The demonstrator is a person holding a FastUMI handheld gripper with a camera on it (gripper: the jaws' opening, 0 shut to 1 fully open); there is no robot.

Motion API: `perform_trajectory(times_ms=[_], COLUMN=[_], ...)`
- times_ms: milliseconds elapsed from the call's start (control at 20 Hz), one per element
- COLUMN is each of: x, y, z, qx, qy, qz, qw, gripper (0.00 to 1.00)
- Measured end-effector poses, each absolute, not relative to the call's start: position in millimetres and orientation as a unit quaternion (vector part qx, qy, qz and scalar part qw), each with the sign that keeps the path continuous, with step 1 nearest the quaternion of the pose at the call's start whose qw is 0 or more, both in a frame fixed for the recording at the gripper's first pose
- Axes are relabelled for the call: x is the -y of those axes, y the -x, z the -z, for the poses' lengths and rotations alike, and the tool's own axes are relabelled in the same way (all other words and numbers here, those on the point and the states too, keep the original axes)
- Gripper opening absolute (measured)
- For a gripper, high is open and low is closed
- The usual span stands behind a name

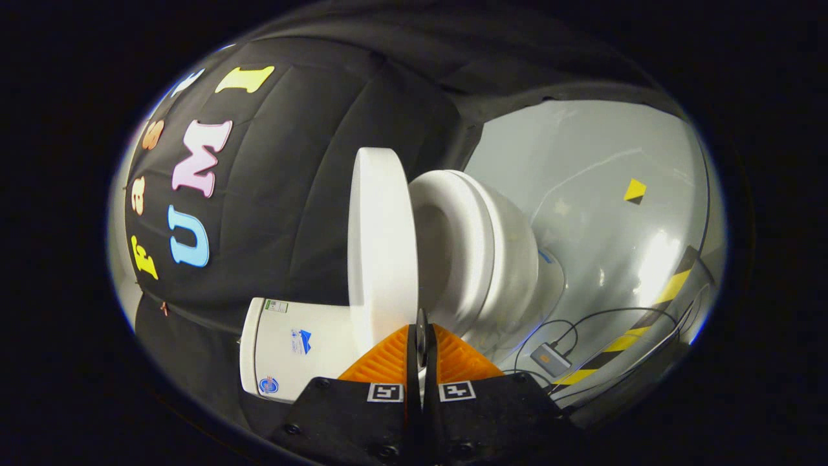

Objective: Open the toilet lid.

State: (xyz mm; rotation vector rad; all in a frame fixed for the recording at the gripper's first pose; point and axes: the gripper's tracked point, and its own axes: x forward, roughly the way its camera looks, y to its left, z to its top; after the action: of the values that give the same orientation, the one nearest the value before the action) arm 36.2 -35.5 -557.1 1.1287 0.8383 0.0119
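Gripper (pixel 421 336) fingers nearly closed, pinching nothing visible; toilet lid (pixel 380 239) raised off seat (pixel 462 239).

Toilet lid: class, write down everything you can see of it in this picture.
The toilet lid is a thick, plain white oval slab, smooth and matte like plastic. It is raised, swung well apart from the white seat, and stands close to the tank. The tongs sit nearly closed at its rim; whether they press it is unclear.

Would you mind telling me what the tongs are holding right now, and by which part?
Nothing, as far as I can see. The tongs are closed together on themselves, their tips just in front of the raised toilet lid, near its lower edge; whether they touch it cannot be told.
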Motion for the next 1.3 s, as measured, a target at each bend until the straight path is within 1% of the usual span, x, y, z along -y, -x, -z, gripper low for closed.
perform_trajectory(times_ms=[150,450,600,700,1050,1300], x=[30,7,-7,-18,-51,-86], y=[-40,-45,-47,-48,-50,-48], z=[532,475,455,441,402,370], qx=[-0.385,-0.361,-0.355,-0.348,-0.335,-0.316], qy=[-0.469,-0.445,-0.403,-0.384,-0.376,-0.312], qz=[0.002,0.011,0.027,0.017,-0.002,-0.014], qw=[0.795,0.82,0.843,0.855,0.864,0.896], gripper=[0.05,0.06,0.06,0.06,0.06,0.06])
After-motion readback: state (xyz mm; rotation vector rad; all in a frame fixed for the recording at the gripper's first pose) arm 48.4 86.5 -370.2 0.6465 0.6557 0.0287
